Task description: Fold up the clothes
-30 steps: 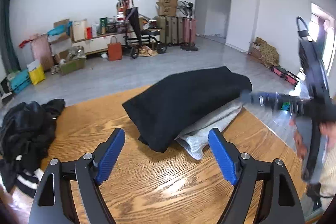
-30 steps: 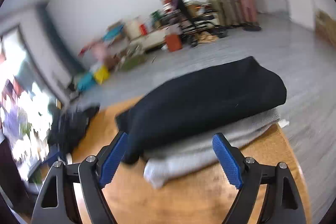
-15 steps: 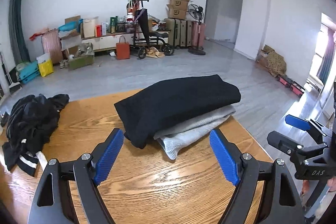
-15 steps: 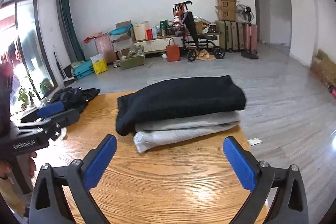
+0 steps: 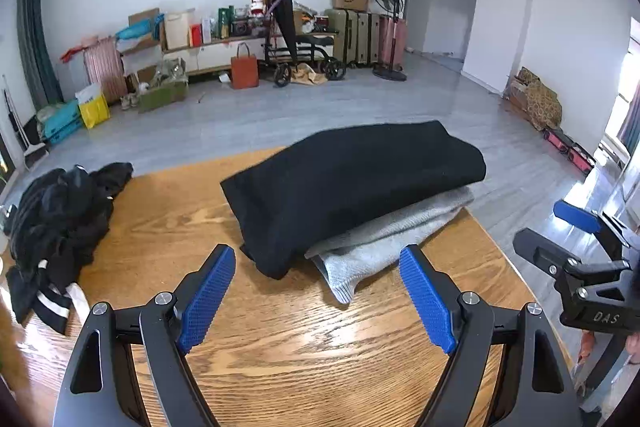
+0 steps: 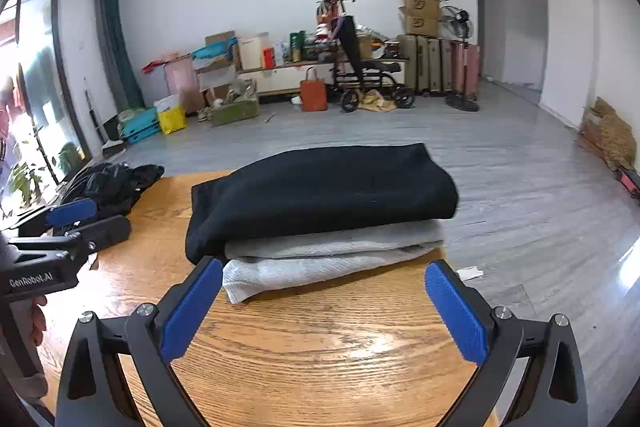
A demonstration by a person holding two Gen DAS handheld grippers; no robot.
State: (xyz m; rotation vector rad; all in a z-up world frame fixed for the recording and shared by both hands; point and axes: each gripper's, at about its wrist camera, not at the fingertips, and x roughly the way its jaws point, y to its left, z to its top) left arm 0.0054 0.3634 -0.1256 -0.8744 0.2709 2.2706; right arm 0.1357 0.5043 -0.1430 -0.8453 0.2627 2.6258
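Note:
A folded black garment [image 5: 352,183] lies on top of a folded grey garment [image 5: 384,243] at the far right of the wooden table [image 5: 280,347]. The same stack shows in the right wrist view, black [image 6: 320,195] over grey [image 6: 328,259]. A heap of unfolded black clothes [image 5: 60,219] lies at the table's left edge, also in the right wrist view [image 6: 112,183]. My left gripper [image 5: 316,291] is open and empty, short of the stack. My right gripper [image 6: 324,307] is open and empty, in front of the stack.
The right gripper shows at the right edge of the left wrist view [image 5: 580,259]; the left gripper shows at the left of the right wrist view [image 6: 60,239]. The table's far and right edges drop to grey floor [image 6: 520,187]. Boxes, bags and a wheeled walker [image 5: 296,39] line the back wall.
Both grippers have pulled back from the folded stack toward the near side of the table. The stack has stayed in place. Both stay open.

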